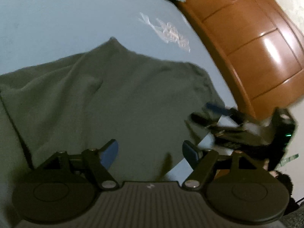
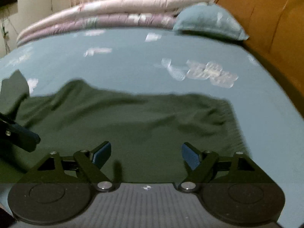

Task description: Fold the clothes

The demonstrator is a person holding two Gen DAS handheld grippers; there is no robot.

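Observation:
A dark olive-green garment (image 1: pixel 117 95) lies spread and wrinkled on a pale blue bedsheet (image 1: pixel 57 19). In the left wrist view my left gripper (image 1: pixel 151 153) hovers over the garment's near edge, open, with nothing between its blue pads. The right gripper (image 1: pixel 214 112) shows blurred at the garment's right edge. In the right wrist view the same garment (image 2: pixel 133 117) fills the lower middle, and my right gripper (image 2: pixel 146 154) is open above it, holding nothing. A finger of the left gripper (image 2: pixel 24 138) pokes in from the left edge.
A wooden headboard (image 1: pixel 256 47) runs along the right side of the bed. A blue pillow (image 2: pixel 210 21) lies at the far right, with folded pink and lilac quilts (image 2: pixel 106 13) stacked behind it. The sheet (image 2: pixel 133 60) has white leaf prints.

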